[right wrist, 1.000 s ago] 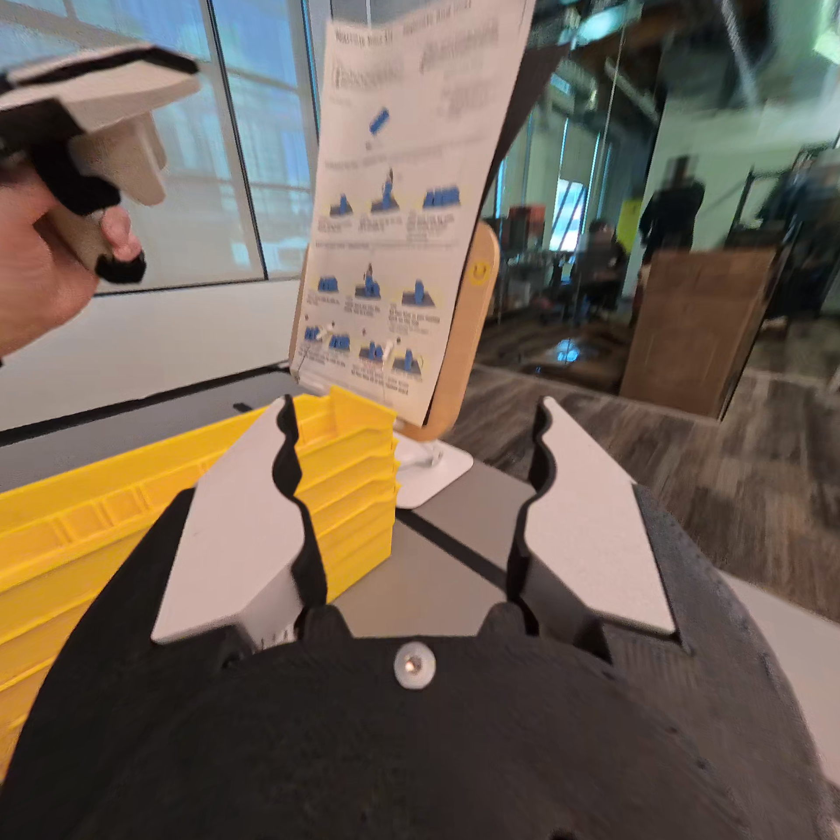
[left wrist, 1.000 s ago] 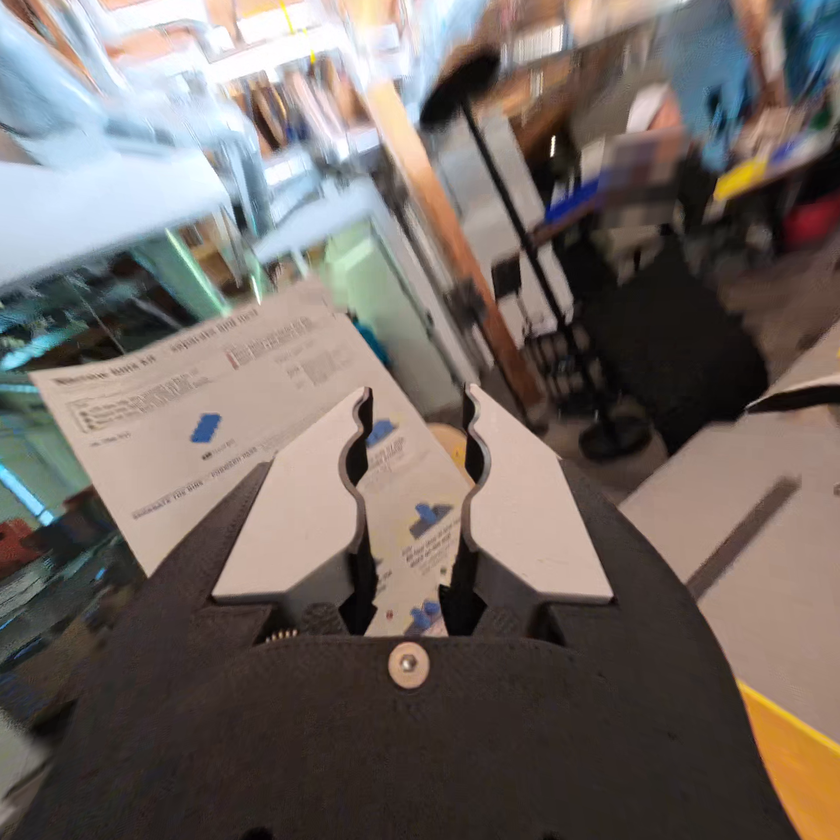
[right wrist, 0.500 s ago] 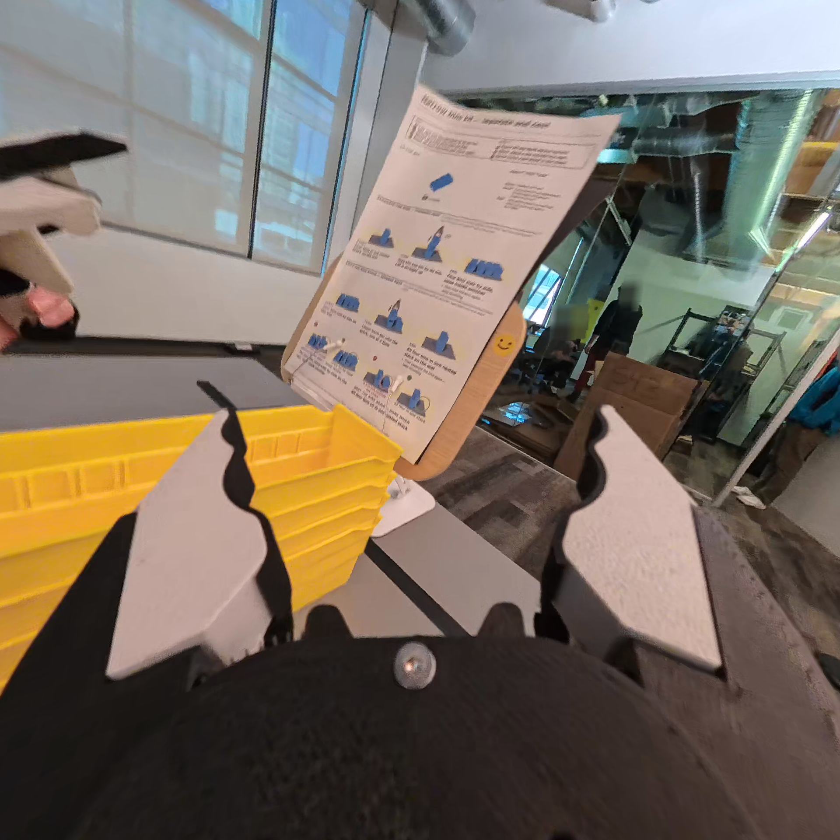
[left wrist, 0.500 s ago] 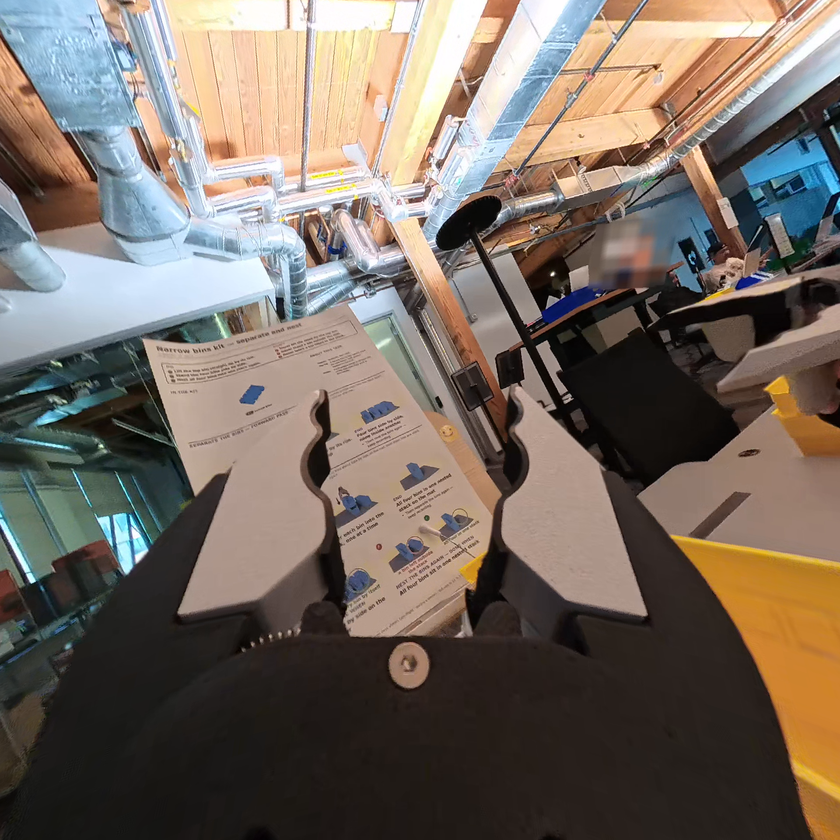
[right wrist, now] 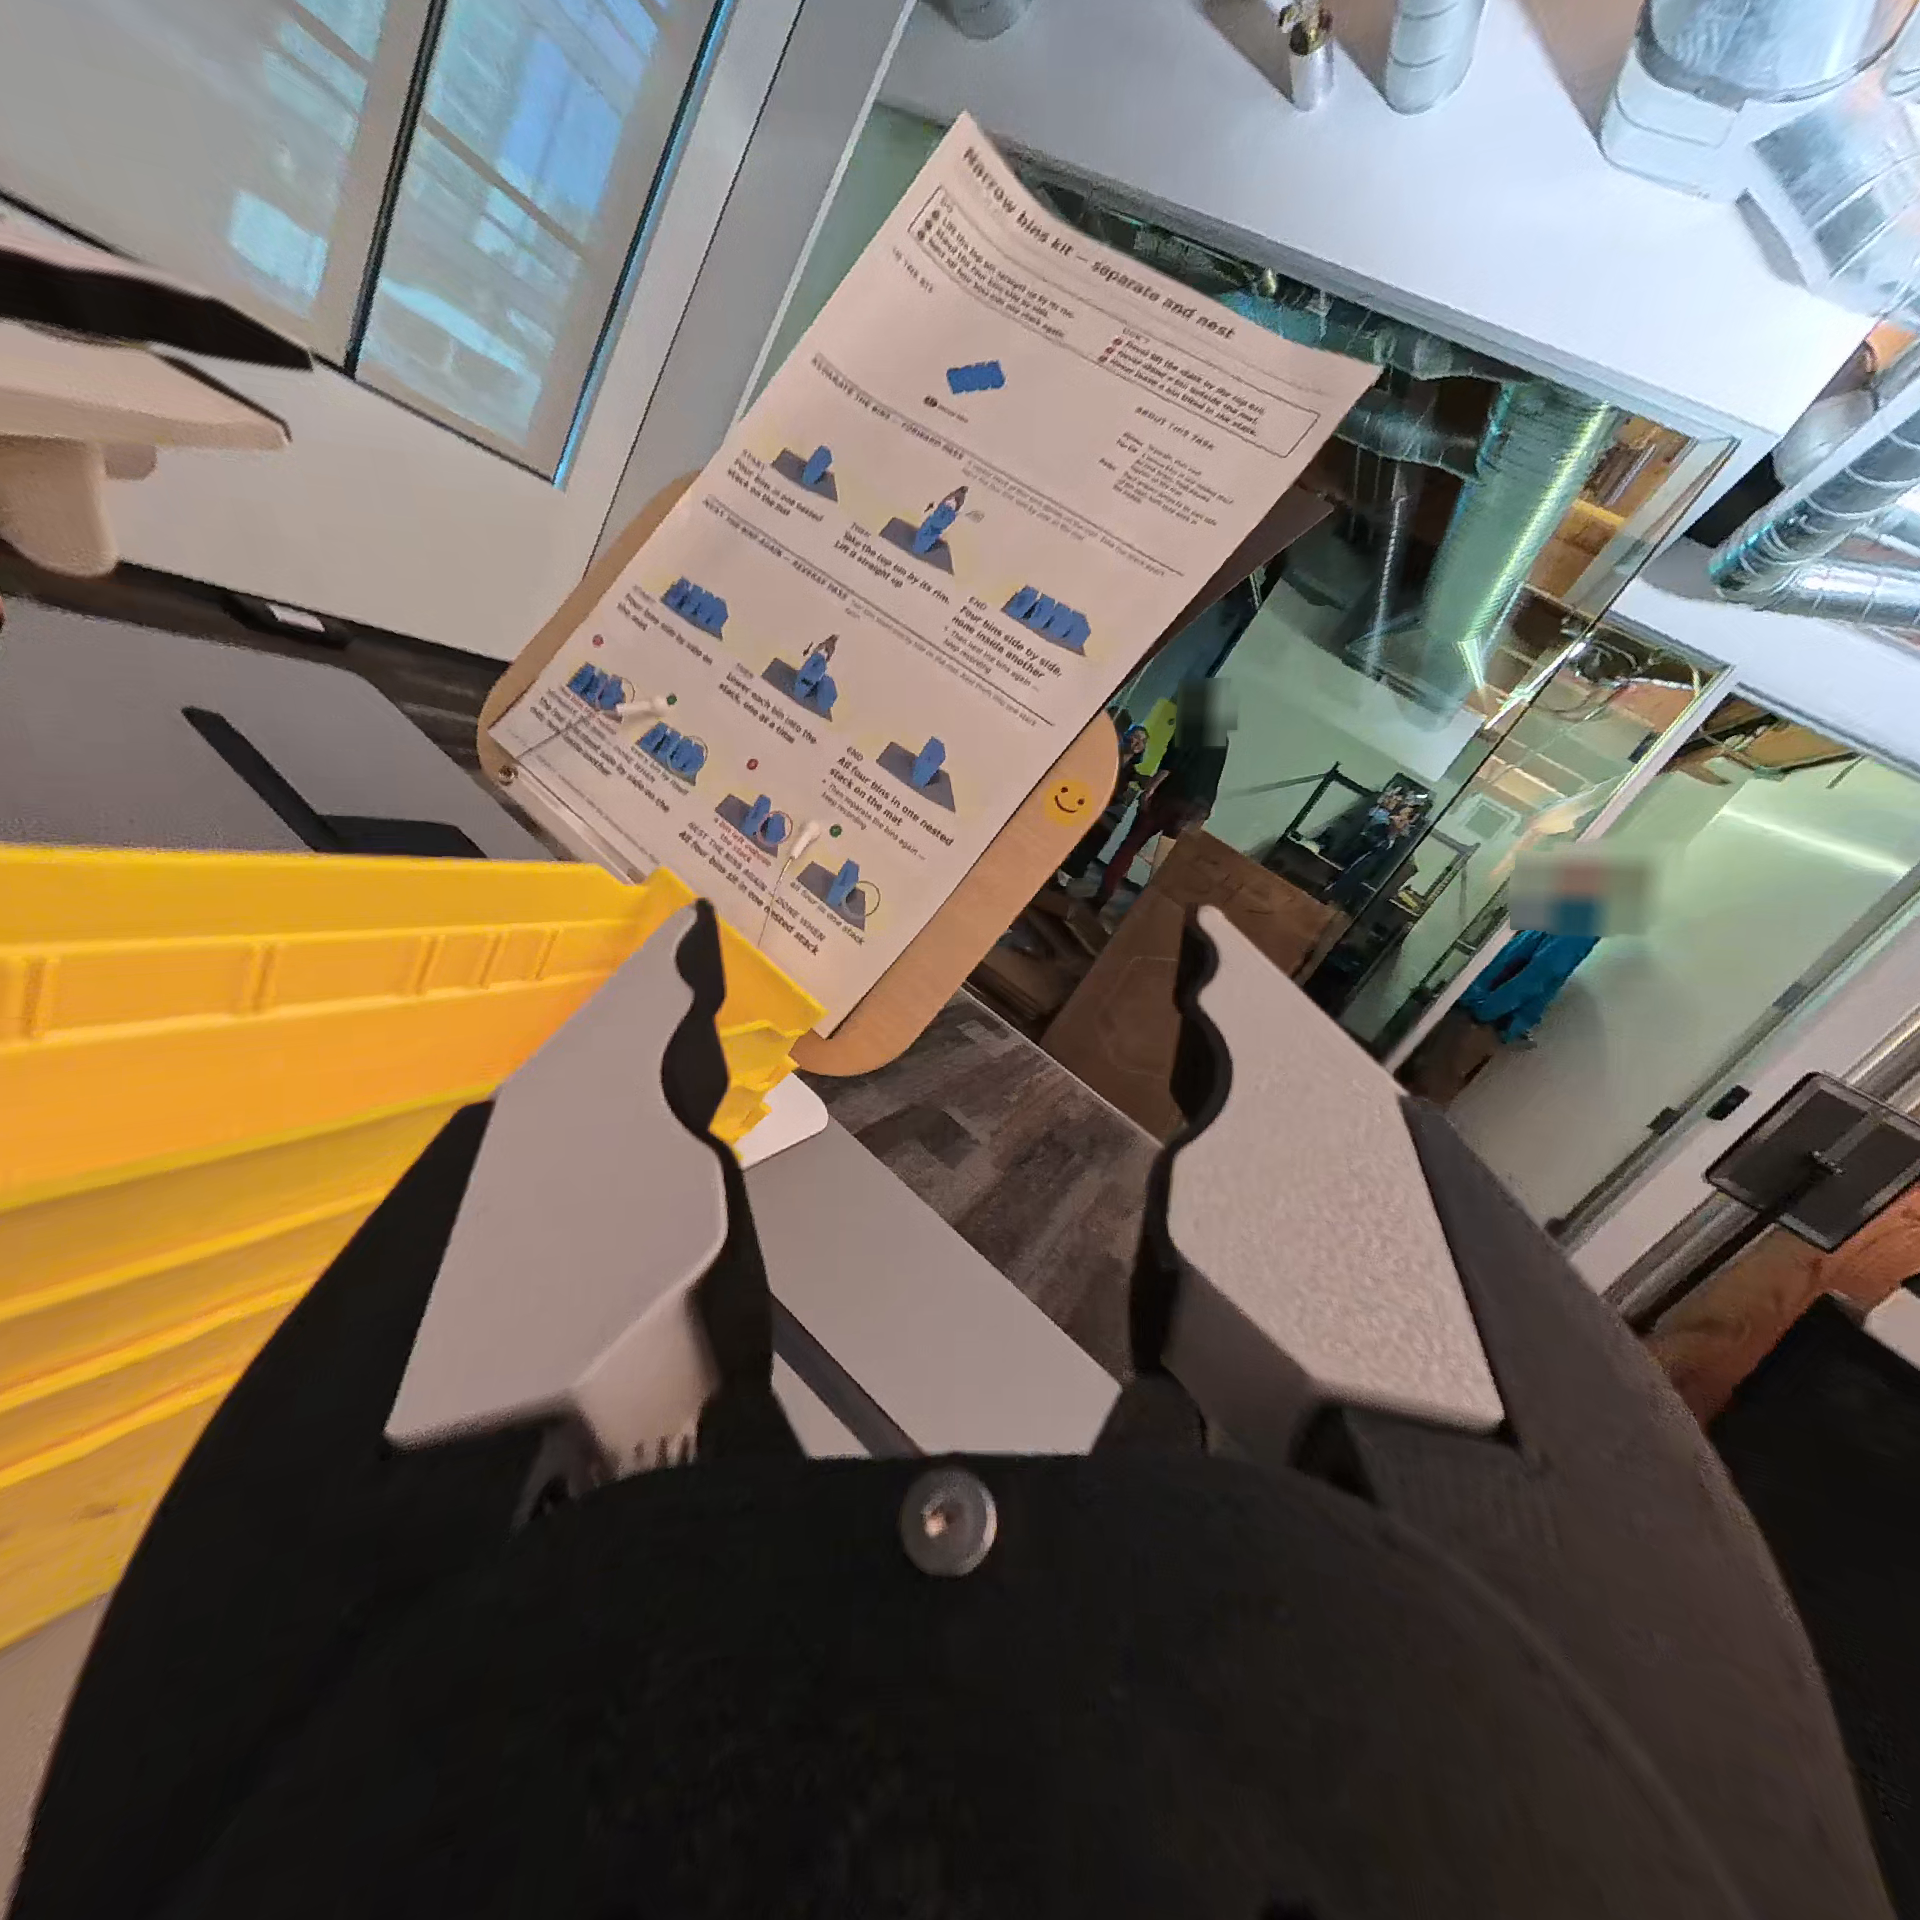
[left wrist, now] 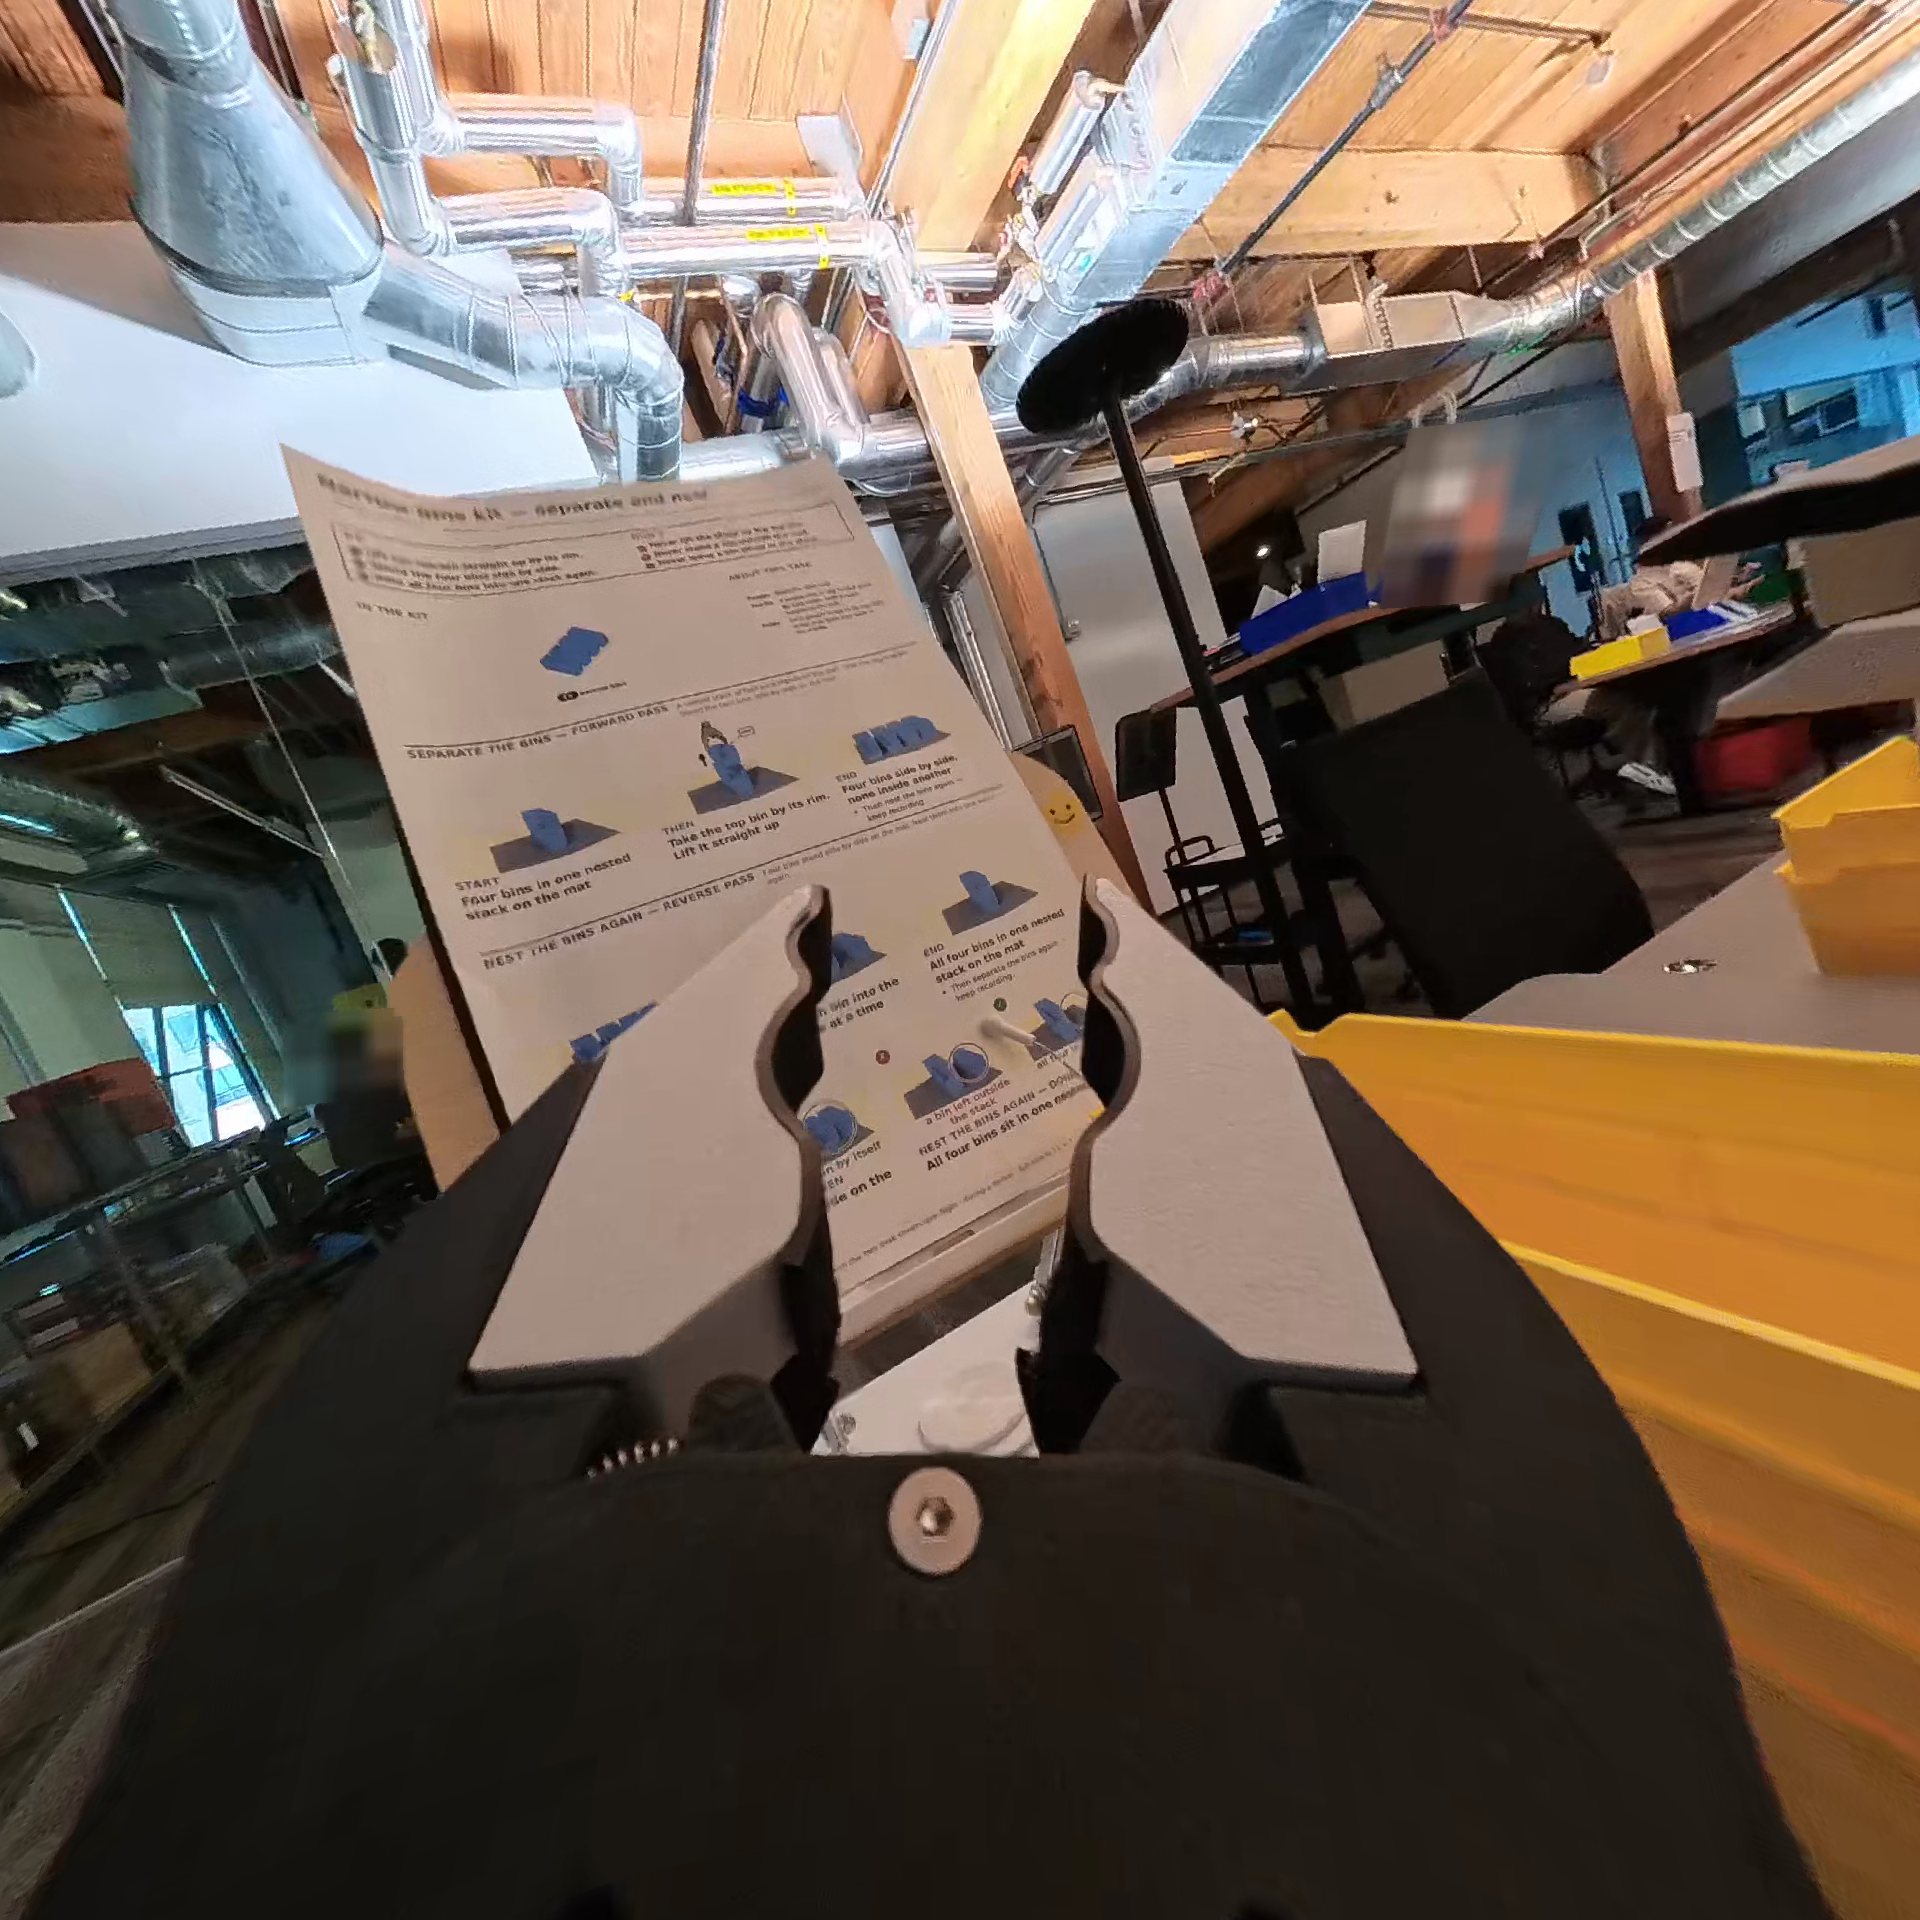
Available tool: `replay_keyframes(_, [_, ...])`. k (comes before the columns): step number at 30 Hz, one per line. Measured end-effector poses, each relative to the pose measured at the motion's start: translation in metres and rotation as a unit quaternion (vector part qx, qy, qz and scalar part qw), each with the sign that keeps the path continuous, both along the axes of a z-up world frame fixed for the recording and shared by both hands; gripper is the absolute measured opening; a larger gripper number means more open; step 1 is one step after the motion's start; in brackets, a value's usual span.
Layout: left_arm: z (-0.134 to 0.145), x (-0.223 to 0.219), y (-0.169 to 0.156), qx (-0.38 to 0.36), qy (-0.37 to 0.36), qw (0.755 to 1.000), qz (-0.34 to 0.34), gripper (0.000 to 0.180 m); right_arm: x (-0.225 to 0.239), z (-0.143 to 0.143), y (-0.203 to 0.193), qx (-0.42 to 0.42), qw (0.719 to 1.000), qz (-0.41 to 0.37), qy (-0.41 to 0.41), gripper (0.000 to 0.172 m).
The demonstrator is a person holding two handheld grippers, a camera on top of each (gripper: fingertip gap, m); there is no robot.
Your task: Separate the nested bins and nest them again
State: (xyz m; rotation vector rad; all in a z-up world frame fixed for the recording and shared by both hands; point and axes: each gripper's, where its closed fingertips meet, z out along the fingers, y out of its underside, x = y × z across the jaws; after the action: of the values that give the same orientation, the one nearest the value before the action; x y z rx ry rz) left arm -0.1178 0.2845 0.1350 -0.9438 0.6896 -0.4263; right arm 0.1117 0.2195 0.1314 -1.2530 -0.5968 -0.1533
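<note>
Left gripper (left wrist: 951, 914): spread, holding nothing.
Right gripper (right wrist: 951, 935): spread wide, holding nothing.
Yellow bins (right wrist: 260, 997): nested, left of right gripper.
Sheet (right wrist: 935, 582): propped beyond bins.

- The nested plastic bins (right wrist: 208, 1039) are bright yellow, with a ribbed band below the rim.
- The printed instruction sheet (left wrist: 675, 779) is white with black writing, small blue drawings and red and green dots.
- The rounded wooden board (right wrist: 1039, 904) behind the sheet is pale tan and bears a yellow smiley sticker (right wrist: 1068, 802).
- The tabletop (right wrist: 935, 1299) is grey with a black stripe.
- Both grippers have light grey fingers (left wrist: 675, 1195) with black inner pads on black bodies.
</note>
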Motion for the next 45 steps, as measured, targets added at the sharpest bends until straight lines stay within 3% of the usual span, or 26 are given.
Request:
replay_keyframes(10, [0.045, -0.019, -0.037, 0.022, -0.014, 0.999, -0.026, 0.006, -0.018, 0.016, -0.015, -0.06, 0.98, 0.083, 0.169, 0.055])
replay_keyframes(15, [0.069, -0.039, -0.054, 0.038, -0.042, 0.998, -0.022, 0.0, -0.05, 0.024, -0.037, -0.078, 0.977, 0.116, 0.164, 0.039])
replay_keyframes(18, [0.078, -0.047, -0.061, 0.038, -0.053, 0.997, -0.035, 0.0, -0.08, 0.031, -0.059, -0.057, 0.988, 0.097, 0.106, 0.038])
replay_keyframes(23, [0.078, -0.055, -0.06, 0.011, -0.024, 0.998, -0.049, 0.0, -0.116, 0.015, -0.062, -0.124, 0.988, 0.057, 0.072, 0.04])
replay_keyframes(26, [0.077, -0.059, -0.06, -0.006, -0.02, 0.998, -0.059, 0.0, -0.13, 0.003, -0.045, -0.194, 0.977, 0.037, 0.087, 0.057])
replay_keyframes(29, [0.074, -0.06, -0.061, -0.028, -0.007, 0.997, -0.073, 0.0, -0.142, -0.002, -0.023, -0.283, 0.953, 0.017, 0.109, 0.085])
replay_keyframes(34, [0.066, -0.056, -0.069, -0.051, 0.041, 0.993, -0.093, 0.002, -0.149, 0.005, 0.013, -0.378, 0.911, -0.055, 0.153, 0.114])
replay_keyframes(40, [0.046, -0.065, -0.055, -0.084, 0.118, 0.989, -0.018, 0.007, -0.121, -0.049, 0.03, -0.56, 0.791, -0.223, 0.104, 0.137])
replay_keyframes(43, [0.04, -0.072, -0.048, -0.109, 0.127, 0.986, 0.001, 0.009, -0.127, -0.065, 0.033, -0.607, 0.742, -0.24, 0.15, 0.141])
replay_keyframes(45, [0.038, -0.074, -0.049, -0.134, 0.118, 0.984, -0.012, 0.01, -0.131, -0.073, 0.036, -0.622, 0.725, -0.247, 0.165, 0.141])
